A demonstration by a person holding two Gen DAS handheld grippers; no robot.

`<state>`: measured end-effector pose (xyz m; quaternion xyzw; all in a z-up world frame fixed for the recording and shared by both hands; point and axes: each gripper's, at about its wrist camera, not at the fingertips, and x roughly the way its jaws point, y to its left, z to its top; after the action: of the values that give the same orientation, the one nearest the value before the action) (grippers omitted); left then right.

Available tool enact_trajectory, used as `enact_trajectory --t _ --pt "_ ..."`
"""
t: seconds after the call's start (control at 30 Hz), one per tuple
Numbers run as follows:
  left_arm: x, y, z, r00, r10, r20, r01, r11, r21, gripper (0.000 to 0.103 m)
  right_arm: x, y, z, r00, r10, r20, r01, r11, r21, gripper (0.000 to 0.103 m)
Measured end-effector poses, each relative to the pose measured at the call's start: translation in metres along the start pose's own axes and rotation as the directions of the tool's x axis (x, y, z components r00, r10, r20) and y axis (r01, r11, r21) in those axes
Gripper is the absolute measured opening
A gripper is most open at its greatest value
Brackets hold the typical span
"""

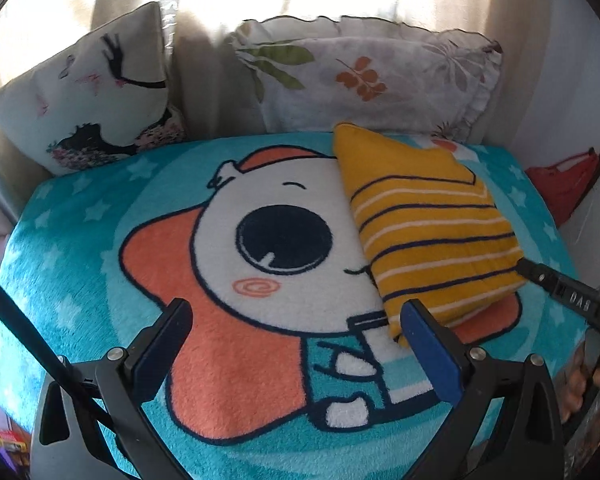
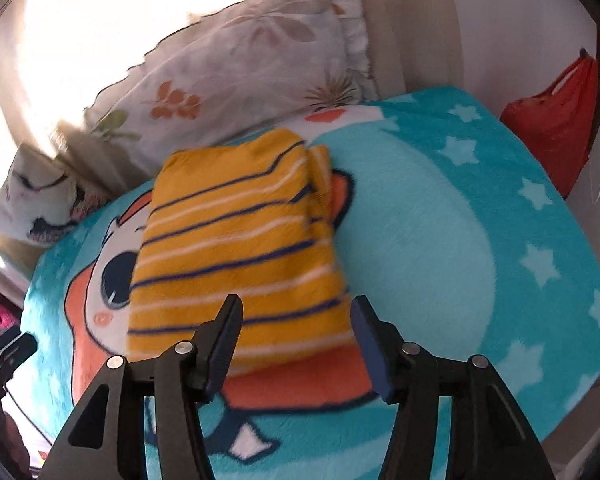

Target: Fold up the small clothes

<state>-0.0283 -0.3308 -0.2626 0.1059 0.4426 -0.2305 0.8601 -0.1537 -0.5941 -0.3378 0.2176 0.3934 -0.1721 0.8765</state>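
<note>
Folded garment (image 2: 236, 256) beyond spread right fingers (image 2: 228, 340)

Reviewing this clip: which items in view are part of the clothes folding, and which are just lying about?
Part of the job:
- yellow striped fleece garment, lying folded on the blanket
- left gripper, open
- right gripper, open

Just lying about:
- turquoise cartoon fleece blanket, the work surface
- leaf-print white pillow
- bird-print cream cushion
- red plastic bag
</note>
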Motion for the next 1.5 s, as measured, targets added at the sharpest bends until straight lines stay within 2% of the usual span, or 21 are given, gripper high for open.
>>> enact_trajectory --t 0.13,0.3,0.63,0.9,1.27,1.5 --pt "0.002 -0.001 -0.002 1.000 -0.012 -0.009 0.012 0.999 0.032 0.103 0.004 0.028 -0.014 1.000 -0.006 -0.022 0.005 0.999 -0.039 0.061" --pt "0.005 0.011 -0.008 0.999 -0.021 -0.030 0.022 0.999 0.028 0.103 0.007 0.055 -0.023 1.000 -0.014 -0.026 0.012 0.996 -0.086 0.062" --pt "0.008 0.043 -0.019 0.997 -0.036 -0.070 0.035 0.999 -0.011 0.103 0.019 0.096 -0.032 0.999 -0.020 -0.037 0.016 0.994 -0.104 0.065" --pt "0.015 0.049 -0.022 0.995 -0.033 -0.096 0.031 0.999 -0.024 0.103 0.018 0.117 -0.042 0.999 -0.045 -0.018 0.041 0.986 -0.159 0.066" --pt "0.006 0.020 -0.021 0.996 -0.019 -0.083 0.016 0.999 -0.041 0.103 0.010 0.091 -0.034 0.999 -0.040 -0.002 0.039 0.986 -0.163 0.070" --pt "0.004 -0.029 -0.027 0.994 -0.019 -0.104 0.014 0.999 -0.051 0.103 0.002 0.052 -0.024 0.999 -0.038 -0.012 0.035 0.981 -0.192 0.070"
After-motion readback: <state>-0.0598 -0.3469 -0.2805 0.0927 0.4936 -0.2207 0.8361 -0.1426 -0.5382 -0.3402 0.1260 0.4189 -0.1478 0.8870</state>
